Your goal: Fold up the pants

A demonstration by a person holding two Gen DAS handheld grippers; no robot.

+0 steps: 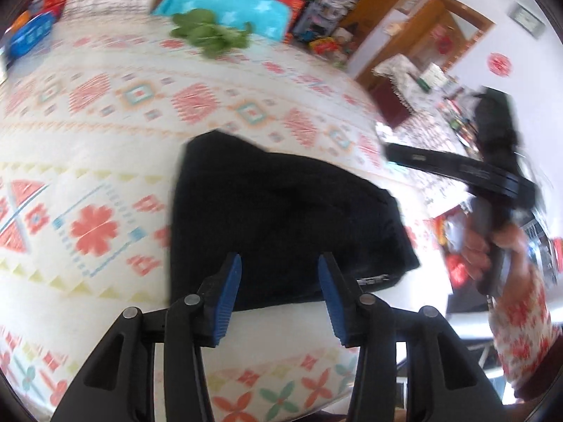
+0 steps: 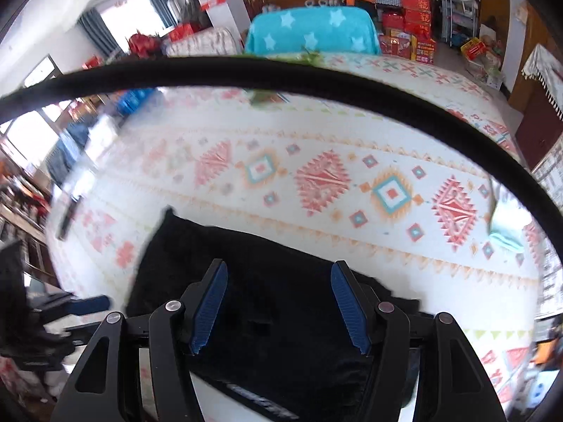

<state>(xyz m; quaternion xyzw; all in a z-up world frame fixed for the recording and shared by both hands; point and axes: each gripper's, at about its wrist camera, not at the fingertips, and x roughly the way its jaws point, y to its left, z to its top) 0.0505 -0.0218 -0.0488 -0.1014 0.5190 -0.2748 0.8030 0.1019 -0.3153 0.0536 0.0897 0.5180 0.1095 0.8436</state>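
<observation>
Black pants [image 1: 281, 225] lie folded into a compact pile on a patterned cover [image 1: 105, 112]. My left gripper [image 1: 279, 281] hangs over the near edge of the pile, open, its blue pads apart with nothing pinched between them. In the right wrist view the same pants [image 2: 267, 281] lie under my right gripper [image 2: 279, 302], which is also open and holds nothing. A hand [image 1: 482, 253] in a red-and-white patterned sleeve carries the right gripper at the right side of the left wrist view. The pants' near part is hidden behind the fingers.
A teal blanket with white stars [image 1: 228, 3] and a green leafy bundle [image 1: 207, 33] sit at the cover's far end. A black cable [image 2: 281, 70] arcs across the right wrist view. A pale teal cloth [image 2: 506, 228] lies at the right. Cluttered shelves and boxes ring the room.
</observation>
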